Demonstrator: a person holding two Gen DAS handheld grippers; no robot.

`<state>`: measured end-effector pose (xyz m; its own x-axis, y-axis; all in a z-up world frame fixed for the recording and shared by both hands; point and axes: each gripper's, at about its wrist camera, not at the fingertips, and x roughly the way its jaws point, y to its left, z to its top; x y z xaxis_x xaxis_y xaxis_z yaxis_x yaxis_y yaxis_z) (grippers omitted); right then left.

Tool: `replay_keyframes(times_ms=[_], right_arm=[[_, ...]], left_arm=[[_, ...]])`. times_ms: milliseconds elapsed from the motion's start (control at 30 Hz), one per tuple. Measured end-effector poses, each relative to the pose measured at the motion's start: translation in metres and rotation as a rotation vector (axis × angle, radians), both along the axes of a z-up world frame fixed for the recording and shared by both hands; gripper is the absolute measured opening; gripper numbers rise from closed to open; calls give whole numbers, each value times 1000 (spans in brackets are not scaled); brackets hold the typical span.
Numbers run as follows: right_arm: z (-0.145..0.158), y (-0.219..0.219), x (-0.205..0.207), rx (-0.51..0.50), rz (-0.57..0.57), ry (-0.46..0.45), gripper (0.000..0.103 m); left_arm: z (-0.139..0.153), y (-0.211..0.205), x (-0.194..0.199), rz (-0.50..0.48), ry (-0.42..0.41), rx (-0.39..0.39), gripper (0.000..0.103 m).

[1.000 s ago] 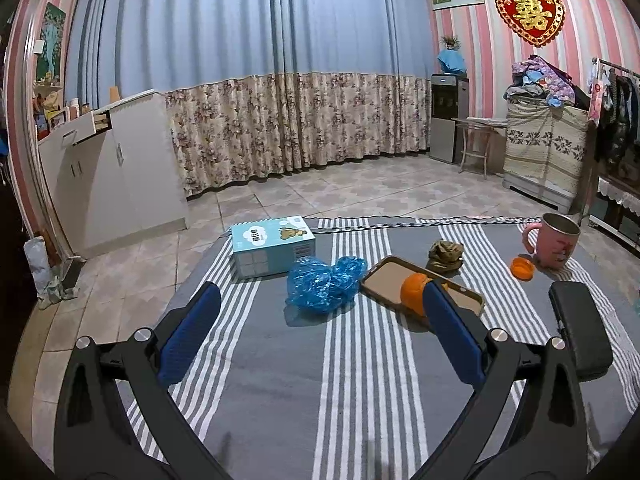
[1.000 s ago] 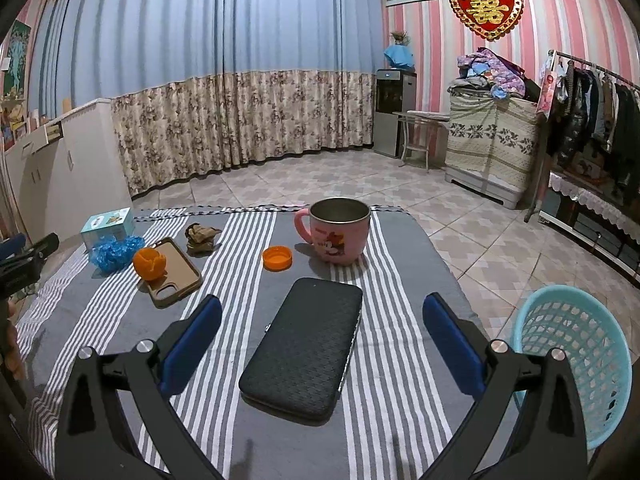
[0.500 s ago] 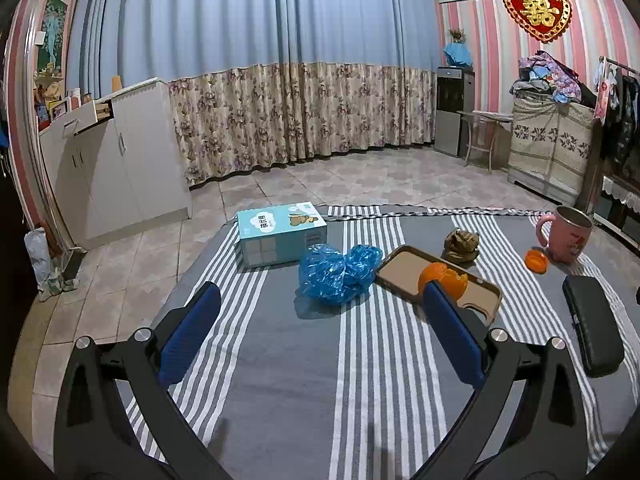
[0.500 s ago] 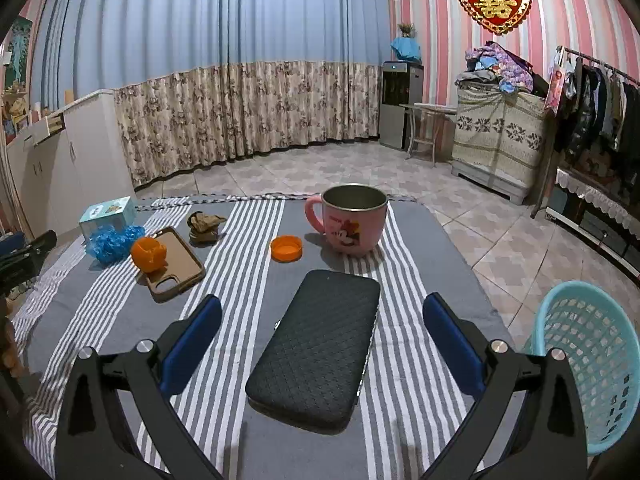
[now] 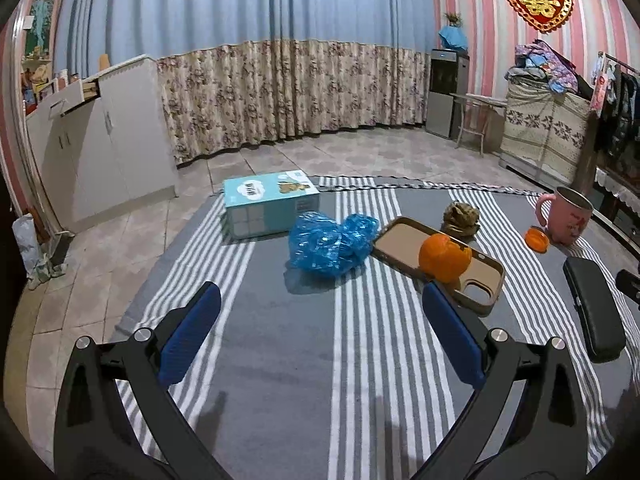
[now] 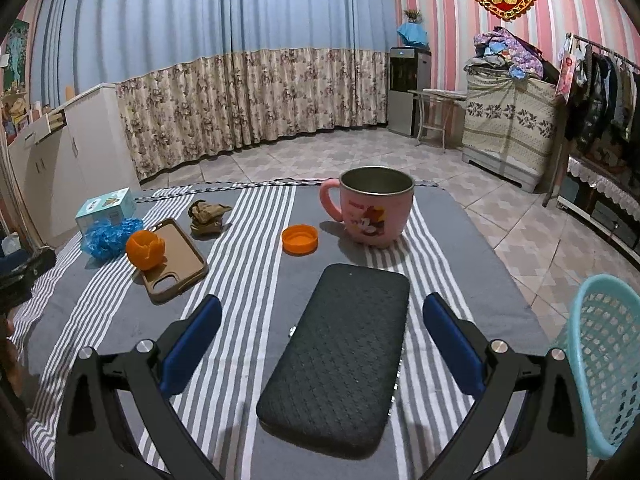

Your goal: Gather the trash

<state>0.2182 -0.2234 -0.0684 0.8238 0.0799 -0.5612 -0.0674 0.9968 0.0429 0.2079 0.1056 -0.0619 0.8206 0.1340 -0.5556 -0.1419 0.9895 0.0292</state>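
On the striped cloth lie a crumpled blue plastic bag (image 5: 332,243), an orange peel (image 5: 445,257) resting on a brown phone case (image 5: 440,264), a brown crumpled wrapper (image 5: 460,219) and an orange bottle cap (image 5: 537,238). They also show in the right wrist view: bag (image 6: 108,236), peel (image 6: 146,249), wrapper (image 6: 208,218), cap (image 6: 300,239). A light blue mesh basket (image 6: 604,364) stands off the table's right edge. My left gripper (image 5: 320,304) is open and empty, short of the blue bag. My right gripper (image 6: 322,312) is open and empty above a black case (image 6: 340,356).
A pink mug (image 6: 374,210) stands behind the black case. A teal tissue box (image 5: 270,202) sits at the far left of the table (image 5: 280,380). White cabinets (image 5: 100,152) stand to the left, tiled floor beyond.
Both grippers have shifted slightly forward and the views have swung a little; the blue bag and the mug appear closer. Nothing was picked up or moved on the table.
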Motion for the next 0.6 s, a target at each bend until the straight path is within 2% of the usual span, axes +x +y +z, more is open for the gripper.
replay_keyframes(times_ms=[133, 300, 467, 600], right_arm=[[-6, 3, 6, -4, 3, 20, 98], [-6, 1, 8, -16, -5, 25, 98], [-2, -9, 12, -44, -28, 41, 98], [4, -19, 12, -35, -48, 48, 98]], left_arm=[[-1, -12, 22, -29, 20, 8, 97], [4, -41, 53, -121, 32, -24, 97], [-13, -64, 80, -179, 105, -39, 97], [-26, -79, 91, -198, 138, -1, 97]])
